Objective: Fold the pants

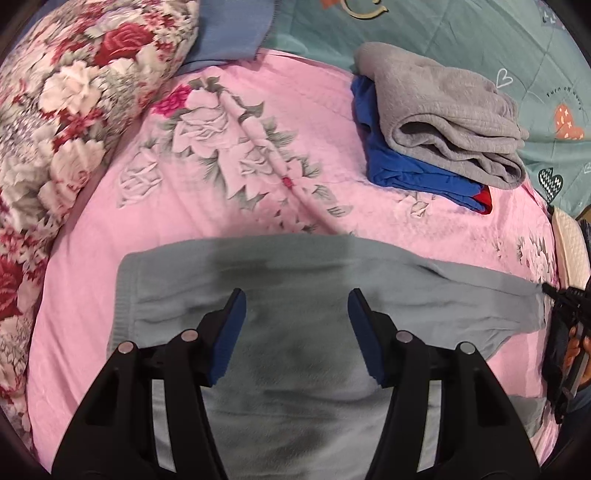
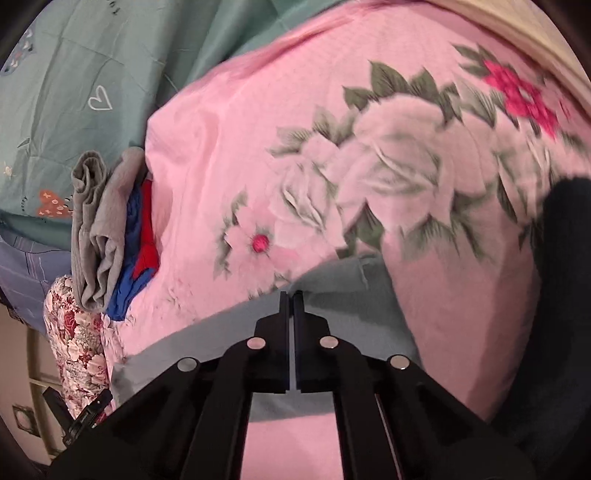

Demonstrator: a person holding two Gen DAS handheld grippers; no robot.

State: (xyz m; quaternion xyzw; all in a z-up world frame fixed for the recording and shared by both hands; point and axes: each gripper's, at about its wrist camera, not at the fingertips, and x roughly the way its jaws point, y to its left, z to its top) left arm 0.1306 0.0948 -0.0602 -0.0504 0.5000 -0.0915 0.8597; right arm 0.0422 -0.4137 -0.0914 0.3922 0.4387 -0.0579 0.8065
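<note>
Light grey-blue pants point(image 1: 295, 332) lie spread on the pink floral bedsheet point(image 1: 184, 206), waistband to the left. My left gripper point(image 1: 295, 299) is open, its blue-padded fingers point(image 1: 229, 332) wide apart just above the middle of the pants, holding nothing. My right gripper point(image 2: 291, 295) is shut on the leg end of the pants point(image 2: 332, 295), which is lifted a little off the sheet point(image 2: 369, 166). The right gripper also shows in the left wrist view point(image 1: 565, 306) at the pants' right end.
A stack of folded clothes, grey point(image 1: 443, 110) on blue point(image 1: 406, 166) and red, sits at the back right; it shows at left in the right wrist view point(image 2: 96, 229). A rolled floral quilt point(image 1: 55, 110) lies at left. A teal blanket point(image 1: 480, 29) lies behind.
</note>
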